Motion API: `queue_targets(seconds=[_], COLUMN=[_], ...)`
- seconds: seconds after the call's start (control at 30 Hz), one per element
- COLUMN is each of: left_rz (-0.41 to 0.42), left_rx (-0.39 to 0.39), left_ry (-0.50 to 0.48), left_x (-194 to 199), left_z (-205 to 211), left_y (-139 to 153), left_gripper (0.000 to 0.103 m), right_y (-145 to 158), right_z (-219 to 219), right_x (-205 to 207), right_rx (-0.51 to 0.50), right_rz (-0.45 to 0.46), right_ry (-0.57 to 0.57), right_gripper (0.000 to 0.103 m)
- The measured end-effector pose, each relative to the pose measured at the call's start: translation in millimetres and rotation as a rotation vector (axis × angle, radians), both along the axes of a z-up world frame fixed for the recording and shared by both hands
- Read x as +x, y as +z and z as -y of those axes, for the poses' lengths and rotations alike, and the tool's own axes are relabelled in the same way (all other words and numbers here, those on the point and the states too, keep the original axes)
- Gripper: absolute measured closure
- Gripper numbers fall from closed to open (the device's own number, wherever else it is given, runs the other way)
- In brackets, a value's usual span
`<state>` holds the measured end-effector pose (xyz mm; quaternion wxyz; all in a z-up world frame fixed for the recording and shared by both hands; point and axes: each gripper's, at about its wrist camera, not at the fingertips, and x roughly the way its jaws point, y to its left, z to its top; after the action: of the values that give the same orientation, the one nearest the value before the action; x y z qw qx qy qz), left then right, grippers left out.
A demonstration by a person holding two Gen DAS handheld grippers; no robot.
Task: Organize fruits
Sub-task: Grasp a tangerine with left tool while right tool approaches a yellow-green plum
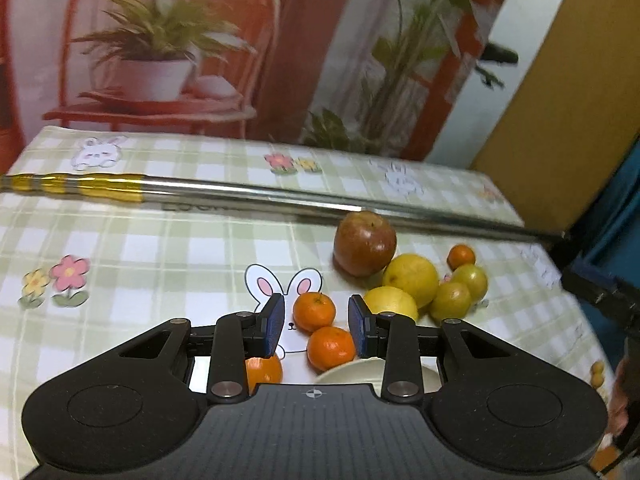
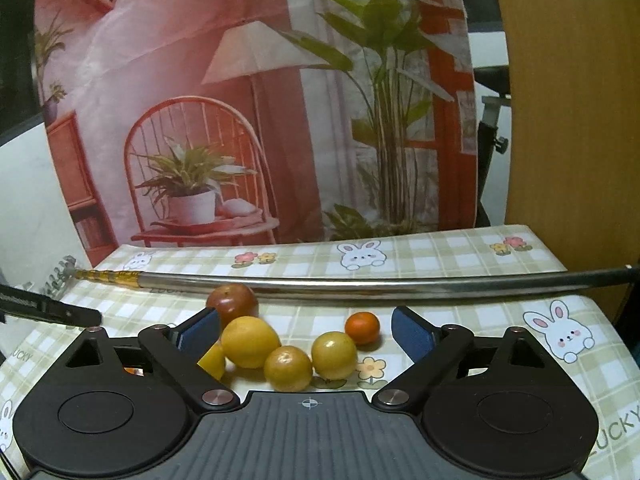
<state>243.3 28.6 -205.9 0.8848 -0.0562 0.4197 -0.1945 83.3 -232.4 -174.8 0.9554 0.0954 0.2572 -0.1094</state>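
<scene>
In the left wrist view my left gripper [image 1: 317,328] hovers over two small oranges [image 1: 314,312] lying on the checked tablecloth [image 1: 160,248]. Its blue pads [image 1: 274,326] stand a little apart and touch neither fruit. A third orange [image 1: 264,370] shows under the left finger. To the right lie a red apple [image 1: 365,246], two lemons [image 1: 412,278], two yellow-green fruits [image 1: 450,300] and a small orange [image 1: 461,257]. My right gripper [image 2: 306,332] stands wide open above the lemon [image 2: 250,342], the yellow-green fruits [image 2: 334,354], the apple [image 2: 232,300] and the small orange [image 2: 362,327], holding nothing.
A long metal pole [image 1: 280,196] with a gold section lies across the table behind the fruit, also as pole [image 2: 360,284]. A white bowl rim [image 1: 352,372] peeks out under my left gripper. A printed backdrop [image 2: 240,120] stands behind the table. A hand [image 1: 620,392] shows at the right edge.
</scene>
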Motion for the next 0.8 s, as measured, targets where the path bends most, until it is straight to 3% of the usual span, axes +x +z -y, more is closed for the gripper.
queue_targets(seconds=[0.23,0.43,0.8], left_rz=[-0.044,-0.084,-0.084], left_rx=[0.059,0.031,0.083], left_ry=[-0.118,-0.131,-0.156], left_x=[30,45,51], left_z=[17,18,27], left_y=[-32,-49,-61], left_gripper=[0.067,0.065,0.066], right_y=[-10,-19,-28], right_z=[17,26,36], right_x=[10,12,18], right_rx=[0.038,0.056,0.087], right_rz=[-0.018,-0.036,-0.051], right_ry=[-0.028,-0.046,-0.056], right_gripper=[0.013,0.013,0.013])
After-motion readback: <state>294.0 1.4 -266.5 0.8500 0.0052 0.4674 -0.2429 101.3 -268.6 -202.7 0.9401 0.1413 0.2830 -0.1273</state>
